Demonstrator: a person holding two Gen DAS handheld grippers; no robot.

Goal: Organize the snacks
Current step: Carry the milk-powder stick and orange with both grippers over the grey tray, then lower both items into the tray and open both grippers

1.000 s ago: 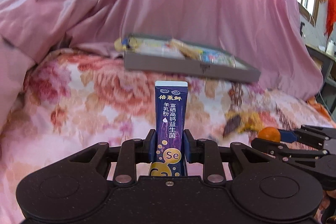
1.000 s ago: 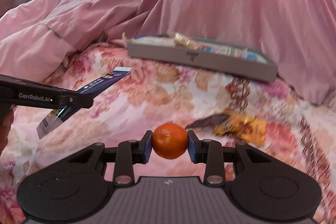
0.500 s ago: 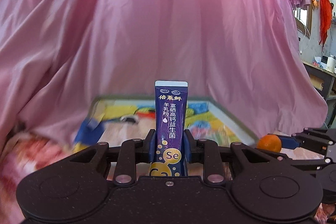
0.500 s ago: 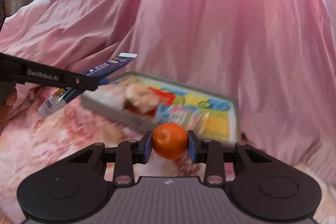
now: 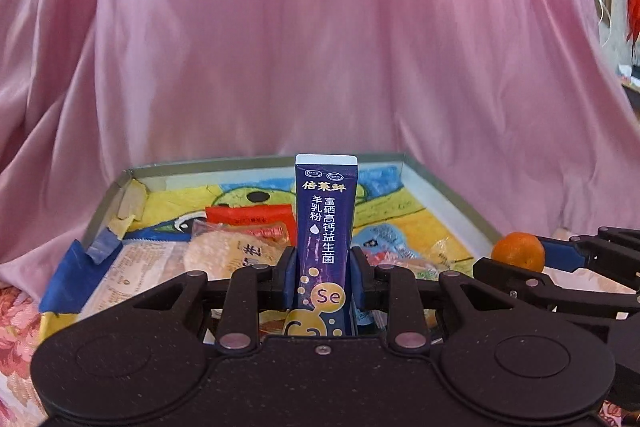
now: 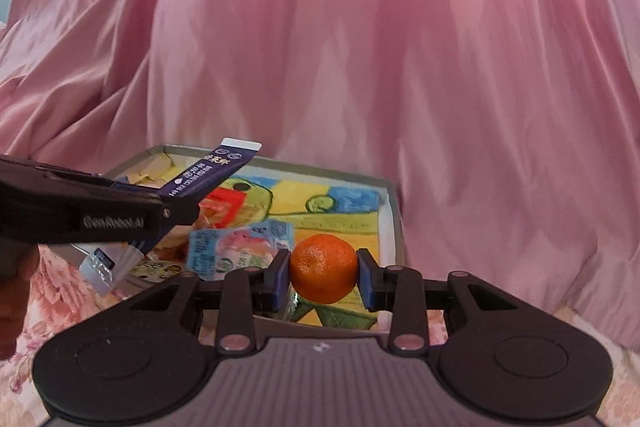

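Gripping a purple sachet (image 5: 325, 227) lengthwise, top pointing straight ahead over the tray (image 5: 448, 187), left gripper (image 5: 324, 277) is clamped; right gripper (image 6: 323, 269) pinches a tangerine (image 6: 323, 268) near the tray's right wall, where the floor is bare.

A deep purple sachet (image 5: 325, 227) with a white top edge and gold bubbles, a bright orange mandarin (image 6: 323, 268), a grey-rimmed box (image 5: 448, 191) lined with a yellow, blue and green drawing (crayon-like), pink satin drapery (image 5: 320, 39), and a rose-patterned bedspread (image 5: 16, 307).
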